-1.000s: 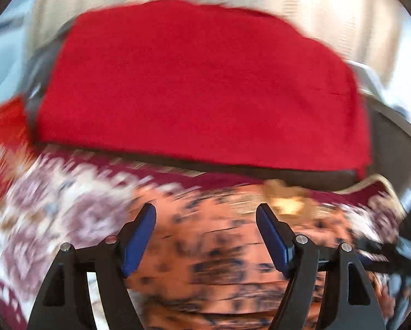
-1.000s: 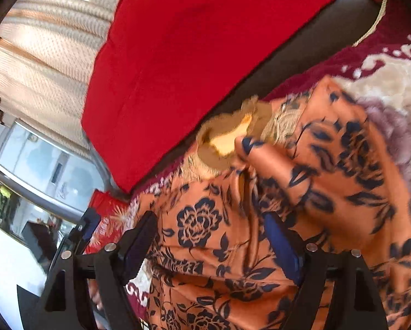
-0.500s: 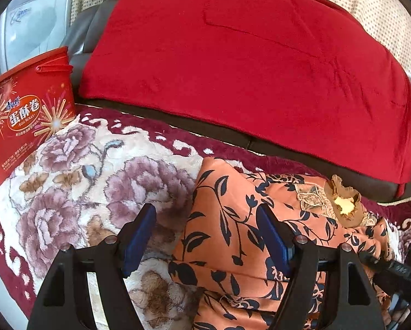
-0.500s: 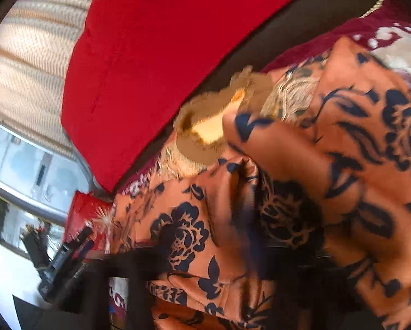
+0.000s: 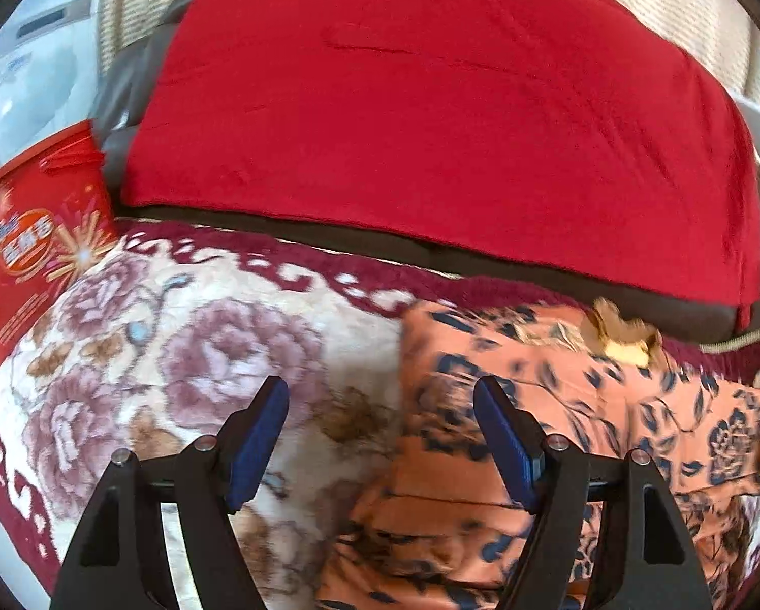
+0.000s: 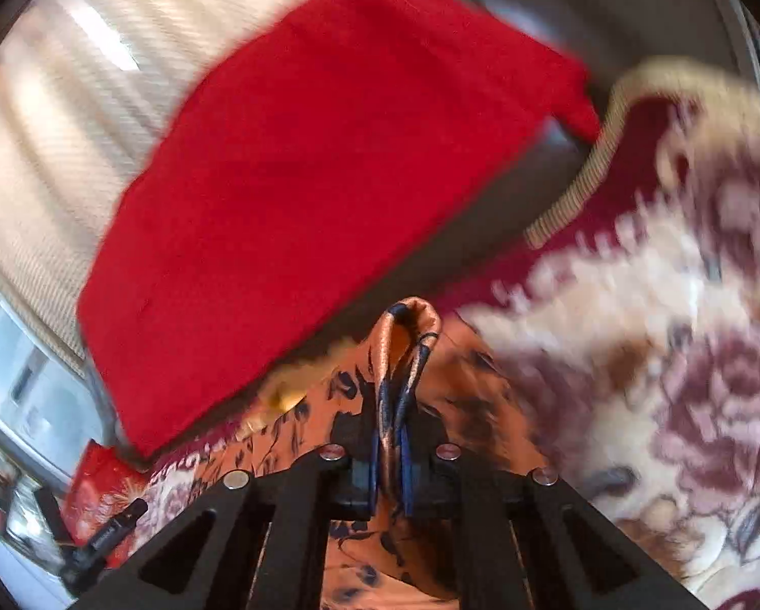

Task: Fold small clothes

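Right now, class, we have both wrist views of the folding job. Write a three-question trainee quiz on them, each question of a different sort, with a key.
1. True or false: the right gripper is shut on a fold of the orange garment.
2. Multiple choice. In the left wrist view, what lies directly between the left gripper's fingers?
A. the red cloth
B. the floral blanket and the garment's edge
C. the red box
3. Fill in: the red box stands at the blanket's ______ side in the left wrist view.

Key
1. True: the pads pinch a bunched fold that sticks up past the tips.
2. B: the jaws stand wide apart and hold nothing.
3. Left, beside the red cloth.
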Action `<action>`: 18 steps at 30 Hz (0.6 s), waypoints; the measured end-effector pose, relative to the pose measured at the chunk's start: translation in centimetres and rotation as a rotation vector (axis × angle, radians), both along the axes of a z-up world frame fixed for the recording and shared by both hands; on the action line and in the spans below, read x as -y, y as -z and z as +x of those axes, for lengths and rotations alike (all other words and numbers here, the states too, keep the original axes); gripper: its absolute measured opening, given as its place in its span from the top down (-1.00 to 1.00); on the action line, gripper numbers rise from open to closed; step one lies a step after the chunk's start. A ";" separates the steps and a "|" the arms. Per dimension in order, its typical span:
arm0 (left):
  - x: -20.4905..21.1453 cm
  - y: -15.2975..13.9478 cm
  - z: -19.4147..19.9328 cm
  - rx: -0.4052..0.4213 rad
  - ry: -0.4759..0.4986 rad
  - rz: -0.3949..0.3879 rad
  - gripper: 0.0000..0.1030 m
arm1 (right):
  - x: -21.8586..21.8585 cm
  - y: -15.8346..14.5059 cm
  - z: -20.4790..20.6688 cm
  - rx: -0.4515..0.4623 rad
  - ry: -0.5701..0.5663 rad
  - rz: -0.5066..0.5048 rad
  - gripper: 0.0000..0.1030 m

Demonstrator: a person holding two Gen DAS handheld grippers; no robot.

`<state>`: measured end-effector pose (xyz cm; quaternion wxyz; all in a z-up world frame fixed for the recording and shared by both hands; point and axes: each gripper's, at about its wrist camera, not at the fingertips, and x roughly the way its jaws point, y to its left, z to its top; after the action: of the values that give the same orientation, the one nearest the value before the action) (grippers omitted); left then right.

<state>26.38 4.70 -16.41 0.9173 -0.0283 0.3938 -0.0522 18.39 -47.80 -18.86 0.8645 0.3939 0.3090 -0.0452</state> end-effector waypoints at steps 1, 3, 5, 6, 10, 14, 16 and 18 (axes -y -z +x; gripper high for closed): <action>1.0 0.2 0.0 -0.002 0.023 0.019 -0.47 | 0.8 1.8 0.7 -0.073 -0.035 0.085 0.80; 2.9 0.7 -0.1 -0.003 0.058 0.072 -0.47 | 1.3 4.8 2.0 -0.237 -0.053 0.183 0.79; 4.6 1.2 -0.2 -0.007 0.082 0.128 -0.47 | 2.8 6.0 1.8 -0.271 -0.019 0.242 0.68; 5.1 1.5 -0.2 -0.015 0.093 0.143 -0.47 | 3.3 5.7 1.4 -0.269 0.019 0.230 0.52; 6.7 3.2 0.1 -0.075 0.122 0.208 -0.47 | 4.4 2.2 -0.8 -0.167 0.190 0.041 -0.42; 6.9 4.5 0.5 -0.128 0.122 0.229 -0.47 | 2.8 0.7 0.0 -0.034 0.065 -0.021 -0.40; 6.7 4.7 0.6 -0.145 0.124 0.222 -0.48 | 1.1 1.0 1.0 -0.022 -0.037 -0.033 -0.28; 6.6 4.9 0.7 -0.150 0.121 0.219 -0.49 | -0.4 2.2 2.3 -0.074 -0.098 -0.046 -0.15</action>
<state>27.10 -1.87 -21.31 0.8782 0.0920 0.4653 -0.0619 20.71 -47.45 -21.08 0.8624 0.3564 0.3586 -0.0244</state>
